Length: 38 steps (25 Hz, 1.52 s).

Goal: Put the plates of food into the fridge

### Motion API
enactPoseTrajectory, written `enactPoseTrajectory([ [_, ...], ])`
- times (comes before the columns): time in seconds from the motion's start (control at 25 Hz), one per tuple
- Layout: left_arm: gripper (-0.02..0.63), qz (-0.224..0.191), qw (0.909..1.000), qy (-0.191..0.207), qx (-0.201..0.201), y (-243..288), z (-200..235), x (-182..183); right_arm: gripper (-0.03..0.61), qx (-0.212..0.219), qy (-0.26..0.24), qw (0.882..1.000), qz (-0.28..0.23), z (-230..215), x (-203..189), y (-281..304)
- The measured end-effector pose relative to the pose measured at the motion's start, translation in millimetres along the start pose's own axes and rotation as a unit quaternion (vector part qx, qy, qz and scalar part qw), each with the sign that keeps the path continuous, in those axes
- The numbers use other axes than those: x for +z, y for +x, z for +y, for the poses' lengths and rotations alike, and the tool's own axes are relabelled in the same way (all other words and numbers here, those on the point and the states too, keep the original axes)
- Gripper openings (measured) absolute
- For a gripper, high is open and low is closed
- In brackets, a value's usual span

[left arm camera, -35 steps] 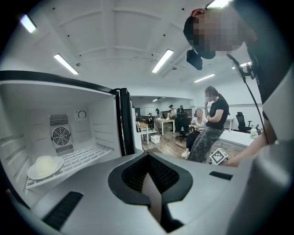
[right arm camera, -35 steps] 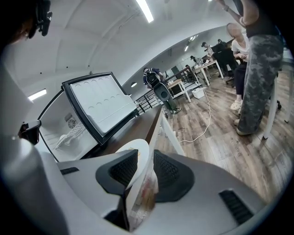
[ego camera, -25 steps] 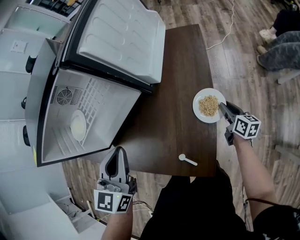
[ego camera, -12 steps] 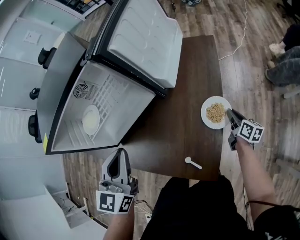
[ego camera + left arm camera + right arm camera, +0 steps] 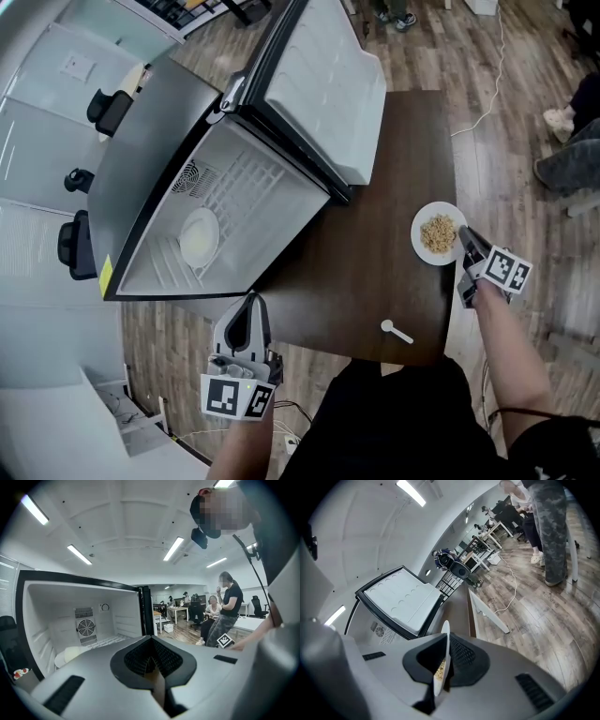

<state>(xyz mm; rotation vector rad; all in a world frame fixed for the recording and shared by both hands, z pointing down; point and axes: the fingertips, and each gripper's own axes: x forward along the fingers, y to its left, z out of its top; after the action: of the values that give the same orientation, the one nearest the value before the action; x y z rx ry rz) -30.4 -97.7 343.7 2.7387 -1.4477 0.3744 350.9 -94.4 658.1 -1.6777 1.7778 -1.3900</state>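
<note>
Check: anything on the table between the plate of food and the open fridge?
No. The head view shows bare table between the plate of food and the fridge; the spoon lies off that line, nearer the person.

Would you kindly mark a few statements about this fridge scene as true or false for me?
The fridge door is open. True.
The right gripper is empty. False: its jaws have just been closing and pinch the rim of the plate of food.
A spoon lies on the table. True.
The fridge holds nothing. False: a white plate sits inside.
The left gripper holds the spoon. False: it is shut on nothing.
</note>
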Motion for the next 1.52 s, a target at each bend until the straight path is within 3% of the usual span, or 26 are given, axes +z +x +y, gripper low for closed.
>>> enactPoseTrajectory([
  [0.36, 0.003, -0.027, 0.9996, 0.007, 0.006, -17.5, 31.1, 16.5, 0.017, 0.012, 0.006, 1.000, -0.020, 40.0, -1.5, 2.3],
  [0.52, 0.003, -0.039, 0.9992, 0.000, 0.012, -27.9, 45.5, 18.7, 0.017, -0.004, -0.004, 1.000, -0.024, 58.3, -0.7, -3.4],
  [1.0, 0.003, -0.081, 0.9956, -0.028, 0.037, -70.3, 93.1, 43.5, 0.017, 0.046, 0.001, 0.999, -0.027, 144.8, -8.6, 7.4],
  [1.12, 0.003, -0.090, 0.9943, -0.028, 0.050, -82.7, 101.6, 45.0, 0.017, 0.070, 0.006, 0.997, -0.025, 164.2, -12.3, 12.8],
  [1.52, 0.003, -0.108, 0.9906, -0.027, 0.079, -114.8, 136.9, 45.5, 0.017, 0.093, -0.021, 0.995, -0.004, 232.2, -27.3, 36.0],
])
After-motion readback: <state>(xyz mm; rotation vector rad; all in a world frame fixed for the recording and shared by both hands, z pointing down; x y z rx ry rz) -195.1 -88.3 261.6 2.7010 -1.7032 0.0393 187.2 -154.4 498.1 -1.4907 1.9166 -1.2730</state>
